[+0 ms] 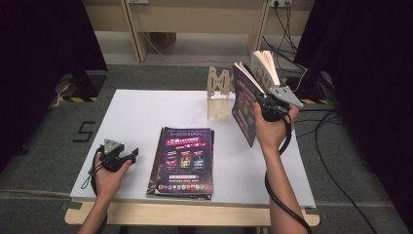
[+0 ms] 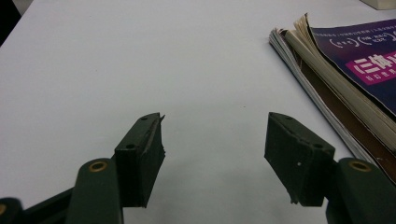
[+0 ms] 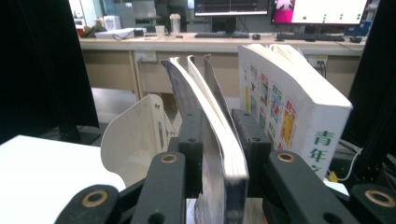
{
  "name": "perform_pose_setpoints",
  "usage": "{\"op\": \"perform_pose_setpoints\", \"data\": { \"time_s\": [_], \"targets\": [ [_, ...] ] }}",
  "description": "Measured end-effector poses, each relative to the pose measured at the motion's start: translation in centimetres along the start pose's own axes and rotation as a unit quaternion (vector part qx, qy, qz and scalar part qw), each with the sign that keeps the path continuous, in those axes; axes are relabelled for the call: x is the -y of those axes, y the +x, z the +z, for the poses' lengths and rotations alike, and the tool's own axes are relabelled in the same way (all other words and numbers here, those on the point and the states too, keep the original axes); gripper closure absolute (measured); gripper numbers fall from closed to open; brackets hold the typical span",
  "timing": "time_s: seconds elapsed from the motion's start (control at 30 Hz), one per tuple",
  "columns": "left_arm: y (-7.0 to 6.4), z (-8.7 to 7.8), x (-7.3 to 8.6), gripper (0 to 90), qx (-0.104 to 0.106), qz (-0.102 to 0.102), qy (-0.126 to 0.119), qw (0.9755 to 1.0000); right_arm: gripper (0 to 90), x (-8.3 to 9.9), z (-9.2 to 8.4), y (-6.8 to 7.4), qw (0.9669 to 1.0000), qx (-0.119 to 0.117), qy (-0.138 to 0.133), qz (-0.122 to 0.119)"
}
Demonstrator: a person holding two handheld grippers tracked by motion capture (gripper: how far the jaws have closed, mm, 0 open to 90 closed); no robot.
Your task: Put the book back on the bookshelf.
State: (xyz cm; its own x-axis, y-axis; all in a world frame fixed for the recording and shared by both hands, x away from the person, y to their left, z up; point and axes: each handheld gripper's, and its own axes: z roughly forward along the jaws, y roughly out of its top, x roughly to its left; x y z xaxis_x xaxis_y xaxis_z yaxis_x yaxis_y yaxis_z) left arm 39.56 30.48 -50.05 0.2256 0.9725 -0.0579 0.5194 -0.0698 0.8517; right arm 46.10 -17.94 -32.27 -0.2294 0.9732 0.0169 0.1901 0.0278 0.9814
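magazine [image 1: 245,102] in the right tongs [image 1: 269,108] is the thing in hand: seen from the high view it stands on edge near the worktop's [image 1: 141,114] far right corner, spine side down, its long axis running up and away from the person, right beside a thick book [image 1: 265,68] that already stands there and just to the right of the wooden rack [image 1: 218,84] on the far edge. the right hand [image 1: 272,127] has it from the near side. a second stack of magazines [image 1: 182,162] lies flat close to the near edge, about midway, and the left tongs [image 1: 127,157] sit on the worktop just to its left, pointing at it (so the left hand is plainly the nearer one for that stack).

left gripper view: the left tongs [image 2: 215,154] stand wide apart with nothing between them, bare worktop [image 2: 140,56] ahead, and the stack of magazines [image 2: 345,88] lies off to the right of the jaws with its page edges facing them.

right gripper view: the right tongs [image 3: 219,144] have the magazine [image 3: 210,126] between the jaws, its pages fanning upward; whether the pads press it firmly i cannot tell, since the jaws look slightly slack around it. the thick book [image 3: 289,112] stands just to the right of it and the pale rack [image 3: 135,135] just to the left, so the slot for the magazine seems to lie between the two.
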Motion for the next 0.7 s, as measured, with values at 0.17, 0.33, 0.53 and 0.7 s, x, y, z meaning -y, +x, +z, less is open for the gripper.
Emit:
{"op": "perform_pose_setpoints", "data": {
  "time_s": [0.17, 0.33, 0.53, 0.7],
  "targets": [
    [-0.02, 0.02, 0.00, 36.4, 0.001, 0.003, 0.001, 1.0000, 74.2, -0.30, 0.66, -0.03, 0.9999, -0.001, 0.016, -0.004],
    [-0.04, 0.03, 0.00, 36.4, 0.001, 0.002, 0.000, 1.0000, 74.2, -0.41, 1.02, -0.09, 0.9997, -0.003, 0.026, 0.000],
    [-0.04, 0.03, 0.00, 36.4, 0.001, 0.003, 0.000, 1.0000, 76.9, -0.32, 1.09, -0.17, 0.9998, -0.003, 0.019, 0.003],
    [-0.06, 0.04, -0.01, 36.4, 0.001, 0.004, 0.001, 1.0000, 80.5, -0.20, 1.15, -0.35, 0.9998, -0.006, 0.019, 0.004]
  ]
}}
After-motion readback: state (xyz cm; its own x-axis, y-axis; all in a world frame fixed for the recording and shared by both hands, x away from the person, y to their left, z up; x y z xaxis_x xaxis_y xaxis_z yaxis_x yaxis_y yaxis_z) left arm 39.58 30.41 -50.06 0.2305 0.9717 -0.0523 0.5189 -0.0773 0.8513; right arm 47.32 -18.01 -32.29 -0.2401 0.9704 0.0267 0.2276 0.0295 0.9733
